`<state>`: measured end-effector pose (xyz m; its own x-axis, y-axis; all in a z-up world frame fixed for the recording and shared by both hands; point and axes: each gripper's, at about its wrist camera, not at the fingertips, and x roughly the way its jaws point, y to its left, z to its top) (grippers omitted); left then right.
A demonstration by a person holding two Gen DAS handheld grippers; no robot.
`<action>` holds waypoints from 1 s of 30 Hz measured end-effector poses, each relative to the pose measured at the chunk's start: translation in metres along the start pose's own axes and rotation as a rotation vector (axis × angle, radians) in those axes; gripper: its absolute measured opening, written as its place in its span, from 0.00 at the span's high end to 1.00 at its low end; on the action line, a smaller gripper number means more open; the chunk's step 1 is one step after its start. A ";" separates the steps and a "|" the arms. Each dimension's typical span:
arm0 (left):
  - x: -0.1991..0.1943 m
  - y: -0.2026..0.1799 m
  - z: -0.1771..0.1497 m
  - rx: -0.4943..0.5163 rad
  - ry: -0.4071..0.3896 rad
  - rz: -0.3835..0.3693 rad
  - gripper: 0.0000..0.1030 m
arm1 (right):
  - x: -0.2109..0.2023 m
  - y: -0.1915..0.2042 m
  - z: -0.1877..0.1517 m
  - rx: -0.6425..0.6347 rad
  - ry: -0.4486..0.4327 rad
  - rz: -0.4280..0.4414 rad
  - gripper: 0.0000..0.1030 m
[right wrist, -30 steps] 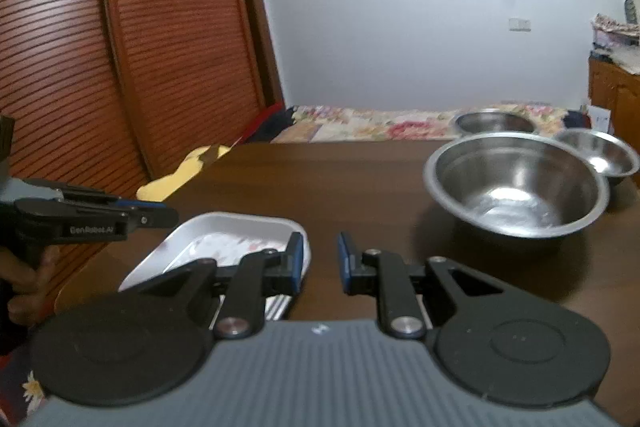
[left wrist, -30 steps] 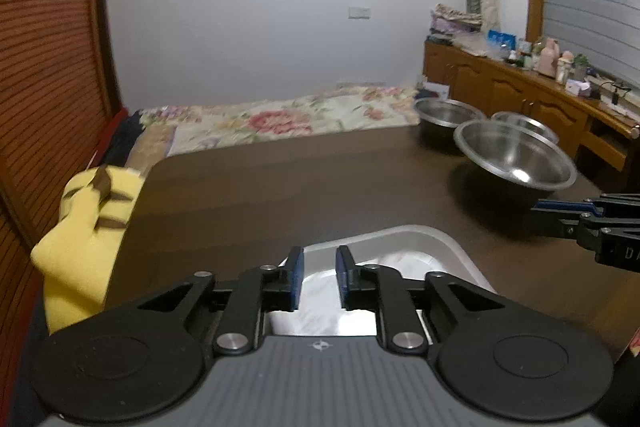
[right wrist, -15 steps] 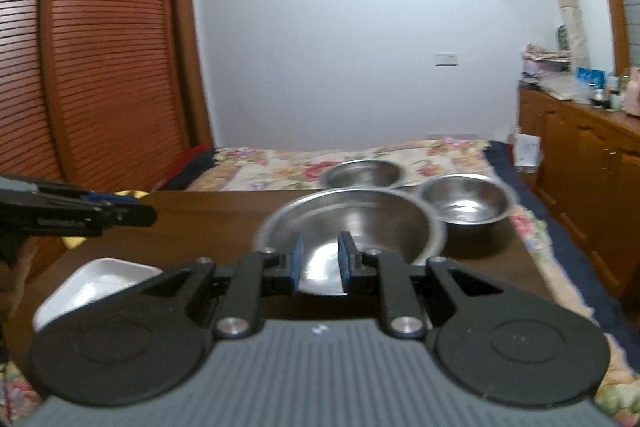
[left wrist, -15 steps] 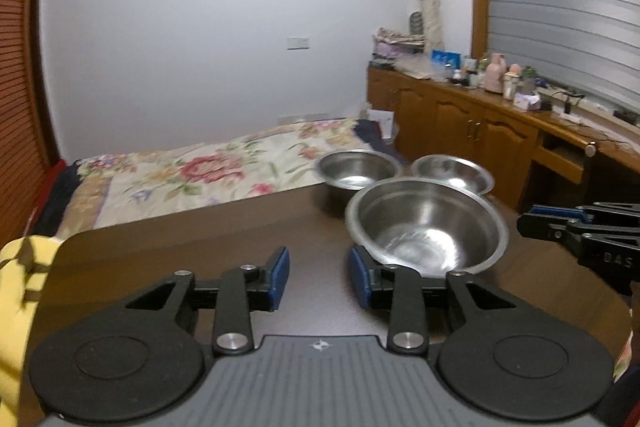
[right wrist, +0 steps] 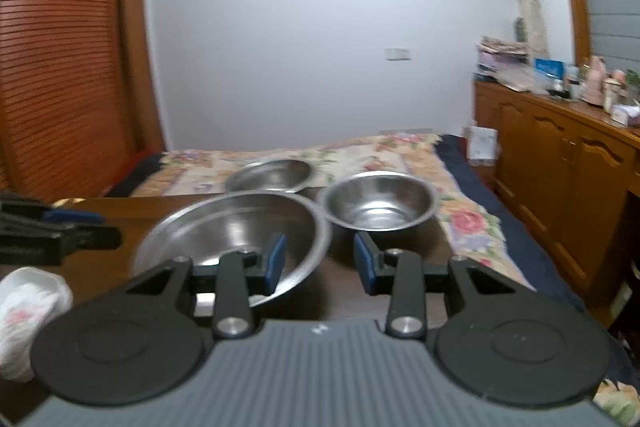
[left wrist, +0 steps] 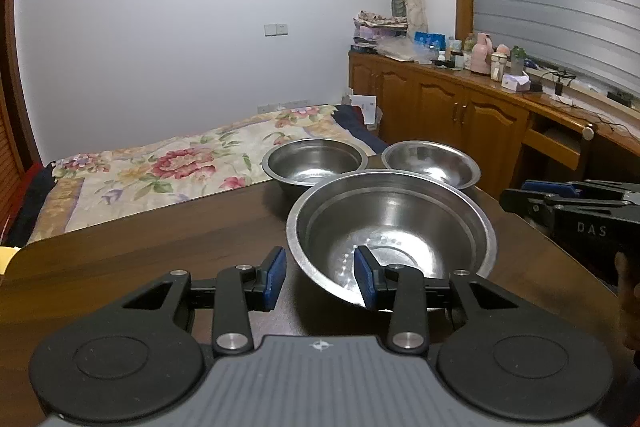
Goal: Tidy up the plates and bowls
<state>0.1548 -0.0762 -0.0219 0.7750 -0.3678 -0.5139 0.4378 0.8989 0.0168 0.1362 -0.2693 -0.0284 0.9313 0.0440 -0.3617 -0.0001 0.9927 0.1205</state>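
Both grippers, left gripper (left wrist: 320, 277) and right gripper (right wrist: 320, 263), just opened, holding nothing, facing the big bowl (left wrist: 392, 231) near the table (left wrist: 160, 251) edge; next, grab its rim.

My left gripper (left wrist: 320, 277), jaws parted after opening, straddles the near rim of the large steel bowl (left wrist: 392, 231) without gripping it on the dark table (left wrist: 140, 247); two smaller bowls (left wrist: 316, 161) (left wrist: 430, 163) stand behind.
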 end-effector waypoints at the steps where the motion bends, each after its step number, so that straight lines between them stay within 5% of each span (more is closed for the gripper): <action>1: 0.005 0.000 0.001 -0.003 0.005 0.000 0.62 | 0.004 -0.002 0.001 0.011 0.004 -0.001 0.62; 16: 0.043 0.014 0.003 -0.107 0.076 0.001 0.64 | 0.032 -0.012 0.001 0.141 0.087 0.061 0.63; 23: 0.049 0.017 0.004 -0.135 0.096 -0.007 0.77 | 0.042 -0.007 0.000 0.159 0.125 0.078 0.65; 30: 0.048 0.015 0.004 -0.141 0.099 0.016 0.79 | 0.050 -0.005 -0.002 0.211 0.145 0.121 0.83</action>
<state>0.2003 -0.0811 -0.0427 0.7295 -0.3344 -0.5967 0.3519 0.9315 -0.0918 0.1815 -0.2722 -0.0491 0.8673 0.1910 -0.4598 -0.0176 0.9346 0.3552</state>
